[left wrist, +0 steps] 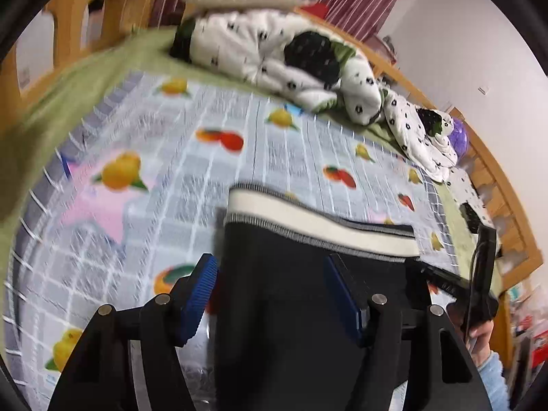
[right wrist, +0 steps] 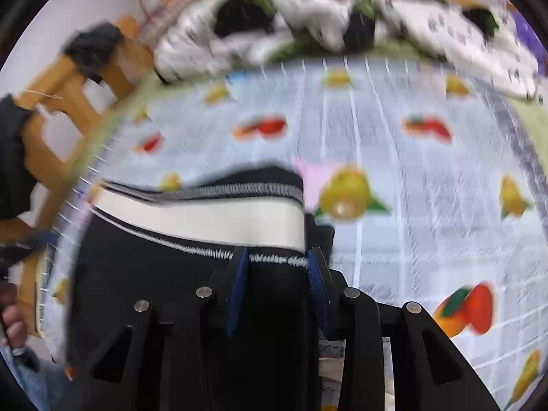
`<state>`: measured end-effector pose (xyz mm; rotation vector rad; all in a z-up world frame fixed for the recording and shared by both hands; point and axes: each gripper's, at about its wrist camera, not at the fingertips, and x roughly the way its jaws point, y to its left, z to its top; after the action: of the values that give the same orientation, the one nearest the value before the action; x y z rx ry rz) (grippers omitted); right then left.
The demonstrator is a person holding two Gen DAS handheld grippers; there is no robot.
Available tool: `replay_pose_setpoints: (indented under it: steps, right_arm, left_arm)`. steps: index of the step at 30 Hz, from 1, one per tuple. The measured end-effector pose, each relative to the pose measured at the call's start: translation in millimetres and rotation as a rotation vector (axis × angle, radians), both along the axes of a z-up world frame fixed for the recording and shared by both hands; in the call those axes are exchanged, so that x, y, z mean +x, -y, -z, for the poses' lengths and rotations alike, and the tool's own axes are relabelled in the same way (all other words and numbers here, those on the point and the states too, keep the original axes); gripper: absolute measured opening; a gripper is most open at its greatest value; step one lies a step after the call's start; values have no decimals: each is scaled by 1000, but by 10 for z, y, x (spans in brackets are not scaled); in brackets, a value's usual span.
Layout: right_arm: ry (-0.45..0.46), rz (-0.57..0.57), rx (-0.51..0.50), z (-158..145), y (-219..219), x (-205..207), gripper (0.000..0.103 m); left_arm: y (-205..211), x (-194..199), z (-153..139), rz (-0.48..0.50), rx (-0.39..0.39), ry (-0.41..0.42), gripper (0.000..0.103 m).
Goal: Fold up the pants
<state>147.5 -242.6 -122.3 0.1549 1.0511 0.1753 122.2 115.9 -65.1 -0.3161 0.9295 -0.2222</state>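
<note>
Pants, one black pair with one white waistband, lie on the fruit-print sheet between two grippers: the left gripper spread wide around them, the right gripper narrower, grip unclear.

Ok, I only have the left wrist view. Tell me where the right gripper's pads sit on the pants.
Observer: The right gripper has its blue pads on either side of the dark pants fabric, just under the white waistband, at its right-hand end.
Operator: Say whether it has closed.
Observer: Cannot tell; fabric fills the gap, but the pads stand apart.
Operator: Give me what lies beyond that corner.
Observer: Fruit-print sheet, with a yellow fruit print on a pink patch beside the waistband end.
</note>
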Motion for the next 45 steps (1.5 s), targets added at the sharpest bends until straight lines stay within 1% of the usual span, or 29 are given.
replay_pose_setpoints:
  steps: [1, 2, 3, 5, 6, 7, 9, 10, 11, 12, 15, 17, 18, 20, 21, 22, 23, 25, 26, 27, 29, 31, 33, 36, 38, 39, 40, 43, 45]
  right_arm:
    - [32, 2, -11, 13, -31, -15, 29]
    - [63, -9, -24, -24, -36, -61, 14]
    - [111, -23, -16, -124, -8, -137, 14]
    - [159, 3, 73, -254, 155, -239, 14]
    - [152, 36, 65, -247, 222, -253, 14]
    - [133, 62, 18, -172, 241, -237, 14]
    - [80, 61, -63, 37, 187, -164, 14]
    - [87, 53, -86, 63, 168, -161, 15]
    - [97, 49, -95, 26, 168, -172, 21]
    - [103, 53, -100, -52, 180, -199, 22]
    - [194, 98, -75, -333, 219, -354, 23]
    - [242, 71, -64, -448, 150, -375, 23]
    - [247, 58, -60, -453, 107, -345, 23]
    - [249, 37, -56, -418, 11, -279, 23]
    - [244, 26, -61, -378, -44, -215, 23]
    - [228, 8, -76, -300, -103, -132, 23]
    - [212, -11, -99, -223, -144, -69, 23]
    - [189, -20, -159, -39, -178, 33, 21]
    - [210, -21, -178, 33, -181, 60, 21]
    - [221, -26, -187, 60, -182, 77, 21]
    - [218, -48, -193, 91, -178, 150, 21]
    - [211, -32, -174, 125, -137, 207, 20]
    - [217, -31, -169, 134, -123, 203, 20]
    - [224, -28, -167, 130, -123, 183, 20]
    - [226, -24, -173, 123, -143, 176, 20]
    - [227, -21, -176, 120, -149, 169, 21]
    - [228, -19, -183, 115, -161, 159, 21]
    - [233, -24, -195, 98, -183, 128, 21]
    - [221, -20, -176, 69, -152, 99, 24]
  left_arm:
    - [18, -23, -3, -7, 12, 15, 63]
    - [28, -42, 6, -24, 27, 22, 63]
    - [32, -44, 23, -43, 32, 10, 63]
    - [33, -43, 38, -32, 12, 1, 63]
    - [35, -51, 47, -28, 10, 3, 63]
    - [43, -52, 64, -36, 16, 0, 63]
    - [87, -28, 120, -30, 13, -13, 63]
    - [112, -27, 134, -26, 14, -18, 63]
    - [144, -14, 148, -22, 19, -22, 63]
    - [179, -3, 153, -18, 24, -16, 63]
    - [295, 52, 154, 2, 43, 10, 63]
    - [430, 120, 149, 28, 70, 46, 63]
    - [525, 175, 148, 50, 93, 71, 62]
    - [707, 260, 144, 87, 142, 122, 62]
    - [811, 340, 177, 112, 194, 142, 62]
    - [866, 391, 211, 122, 227, 142, 62]
    - [911, 464, 300, 130, 255, 124, 62]
    - [927, 601, 580, 131, 269, 46, 60]
    - [927, 640, 716, 126, 283, 19, 60]
    - [933, 639, 803, 127, 289, 23, 60]
    - [958, 616, 809, 126, 293, 38, 60]
    - [953, 624, 807, 127, 288, 28, 60]
    - [938, 620, 821, 128, 271, 29, 63]
    - [951, 607, 834, 134, 275, 36, 66]
    - [946, 596, 838, 136, 266, 29, 70]
    - [948, 596, 839, 139, 256, 19, 75]
    - [943, 584, 840, 137, 247, 10, 76]
    - [948, 515, 820, 123, 250, -1, 77]
    - [957, 442, 801, 126, 261, -5, 77]
